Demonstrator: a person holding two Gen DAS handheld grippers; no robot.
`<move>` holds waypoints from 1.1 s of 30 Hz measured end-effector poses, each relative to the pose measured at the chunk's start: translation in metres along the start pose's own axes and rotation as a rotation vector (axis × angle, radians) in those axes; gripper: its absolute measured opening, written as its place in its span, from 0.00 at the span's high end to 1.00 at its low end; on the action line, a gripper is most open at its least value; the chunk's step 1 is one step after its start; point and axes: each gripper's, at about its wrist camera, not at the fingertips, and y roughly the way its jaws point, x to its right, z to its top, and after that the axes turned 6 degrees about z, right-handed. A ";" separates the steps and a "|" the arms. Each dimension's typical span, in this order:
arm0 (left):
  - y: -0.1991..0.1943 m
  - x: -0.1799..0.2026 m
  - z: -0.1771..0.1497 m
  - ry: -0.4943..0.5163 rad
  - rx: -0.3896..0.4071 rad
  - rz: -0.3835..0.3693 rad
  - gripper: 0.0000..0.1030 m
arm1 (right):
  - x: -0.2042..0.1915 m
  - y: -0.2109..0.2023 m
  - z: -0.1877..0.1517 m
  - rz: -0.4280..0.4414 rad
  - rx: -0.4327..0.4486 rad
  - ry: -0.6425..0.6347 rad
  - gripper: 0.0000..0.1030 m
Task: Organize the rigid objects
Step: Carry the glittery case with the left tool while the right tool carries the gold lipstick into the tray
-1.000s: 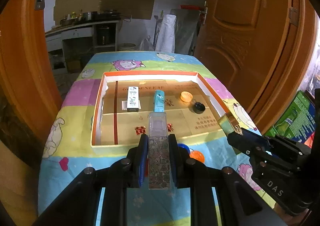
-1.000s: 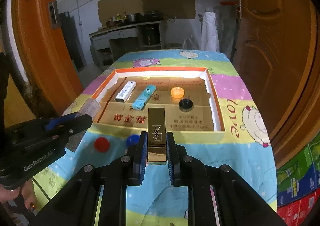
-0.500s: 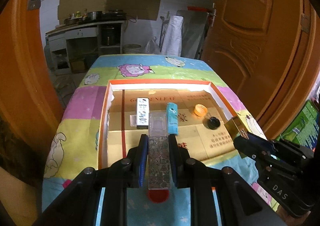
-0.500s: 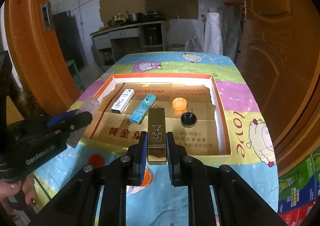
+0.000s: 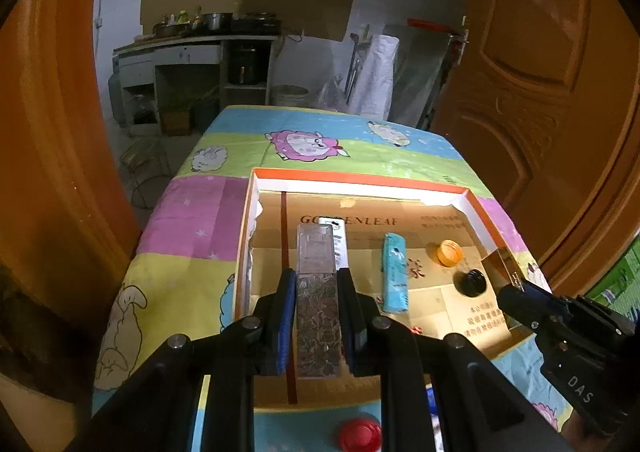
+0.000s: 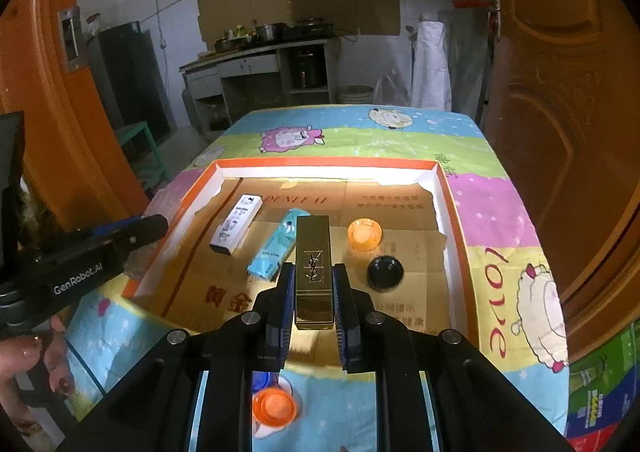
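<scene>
My left gripper (image 5: 316,284) is shut on a clear-topped floral box (image 5: 318,316), held over the near left part of the orange-rimmed tray (image 5: 360,177). My right gripper (image 6: 314,284) is shut on a gold YSL lipstick box (image 6: 314,264), held over the tray's (image 6: 448,188) near middle. In the tray lie a white box (image 6: 237,224), a teal box (image 6: 276,244), an orange cap (image 6: 364,234) and a black cap (image 6: 385,272). The right gripper with the gold box (image 5: 505,266) also shows in the left wrist view, over the tray's right rim.
A red cap (image 5: 360,436) lies on the cartoon tablecloth (image 5: 192,220) in front of the tray. An orange cap (image 6: 274,408) and a blue cap (image 6: 262,382) lie there too. Orange doors (image 6: 560,92) stand close on both sides. A green carton (image 6: 600,392) stands on the right.
Both grippers have moved forward over the tray with their boxes still held. The left one has also shifted left, now in front of the white box.
</scene>
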 end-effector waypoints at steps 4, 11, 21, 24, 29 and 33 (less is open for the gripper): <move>0.010 0.000 0.005 -0.007 -0.003 0.008 0.80 | 0.002 0.013 0.005 0.010 -0.007 0.003 0.82; 0.026 -0.001 0.013 -0.008 -0.012 0.011 0.80 | 0.003 0.035 0.011 0.023 -0.025 0.000 0.82; 0.045 -0.010 0.018 -0.021 -0.039 0.021 0.80 | 0.007 0.056 0.013 0.027 -0.036 0.011 0.82; 0.049 -0.010 0.019 -0.018 -0.045 0.022 0.80 | 0.008 0.058 0.013 0.024 -0.038 0.015 0.82; 0.054 -0.009 0.020 -0.005 -0.055 0.025 0.80 | 0.009 0.065 0.015 0.025 -0.039 0.015 0.82; 0.058 -0.009 0.021 0.002 -0.061 0.028 0.80 | 0.010 0.068 0.015 0.025 -0.044 0.017 0.82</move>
